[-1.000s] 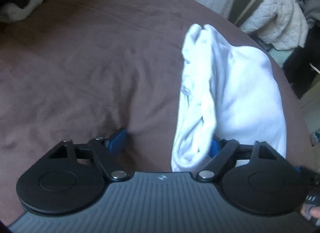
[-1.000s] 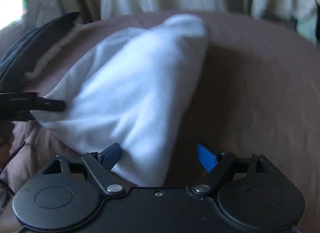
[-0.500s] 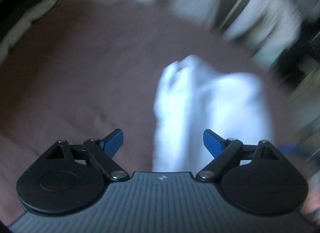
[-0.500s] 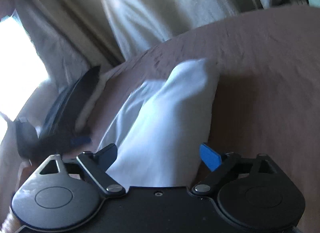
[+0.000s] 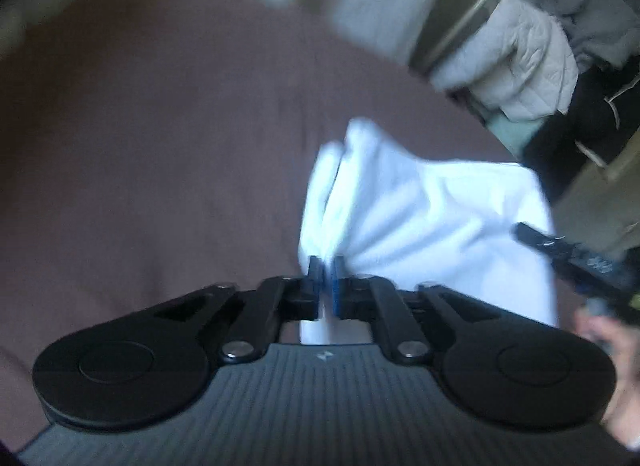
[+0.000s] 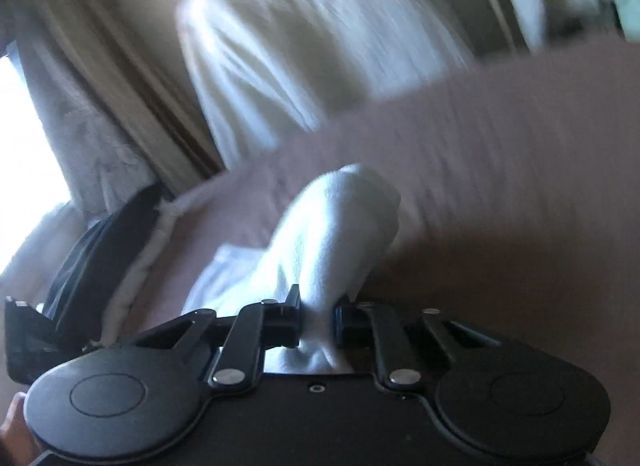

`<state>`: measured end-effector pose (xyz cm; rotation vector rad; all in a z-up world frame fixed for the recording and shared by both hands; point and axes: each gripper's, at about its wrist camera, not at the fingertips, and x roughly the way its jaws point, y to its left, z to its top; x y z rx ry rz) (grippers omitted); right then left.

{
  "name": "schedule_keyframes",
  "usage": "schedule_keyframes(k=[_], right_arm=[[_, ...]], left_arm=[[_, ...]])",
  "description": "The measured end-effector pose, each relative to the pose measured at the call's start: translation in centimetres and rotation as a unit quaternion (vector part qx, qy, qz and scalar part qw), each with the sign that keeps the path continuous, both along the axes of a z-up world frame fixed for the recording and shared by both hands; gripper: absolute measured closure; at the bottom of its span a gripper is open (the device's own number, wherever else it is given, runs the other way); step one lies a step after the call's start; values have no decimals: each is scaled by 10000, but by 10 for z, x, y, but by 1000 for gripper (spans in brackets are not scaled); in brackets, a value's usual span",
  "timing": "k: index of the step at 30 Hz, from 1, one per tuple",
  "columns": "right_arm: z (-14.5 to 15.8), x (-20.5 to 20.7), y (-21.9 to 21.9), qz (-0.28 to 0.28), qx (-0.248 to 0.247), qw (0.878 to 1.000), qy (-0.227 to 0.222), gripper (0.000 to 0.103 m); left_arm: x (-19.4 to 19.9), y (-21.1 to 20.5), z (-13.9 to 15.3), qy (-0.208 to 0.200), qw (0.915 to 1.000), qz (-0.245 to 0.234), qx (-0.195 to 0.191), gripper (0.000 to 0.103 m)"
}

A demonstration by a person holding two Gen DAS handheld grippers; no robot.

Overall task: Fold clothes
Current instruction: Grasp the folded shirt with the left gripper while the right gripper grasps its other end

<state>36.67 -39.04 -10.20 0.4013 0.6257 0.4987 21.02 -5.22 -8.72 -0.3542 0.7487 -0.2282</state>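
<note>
left claw (image 5: 325, 270): was open, now clamped on the near edge of white garment (image 5: 420, 217) | right claw (image 6: 316, 314): closing on a bunched fold | garment lies on brown bed (image 5: 160, 145) | both ends gripped, next fold looks ready

We see a bed covered by a brown sheet (image 5: 168, 153), spreading out ahead of the fingers and off to both sides. A white garment (image 5: 432, 217) lies bunched on it, running forward from between the fingers. Beyond it to the left in the right wrist view, a dark fleece-edged piece (image 6: 104, 250) rests on the sheet.
</note>
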Motion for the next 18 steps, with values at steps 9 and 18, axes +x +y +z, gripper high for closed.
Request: schedule_keyframes(k=[9,18], right_arm=[[-32,15,-26,-818,306,9874,1318,48],[-71,-47,-67,-430,1944,9531,2277,29]], left_arm=[[-26,16,-39,1067,9853,-56,-1332,41],[-40,12,-62,1221,9674,-1124,-1915,20]])
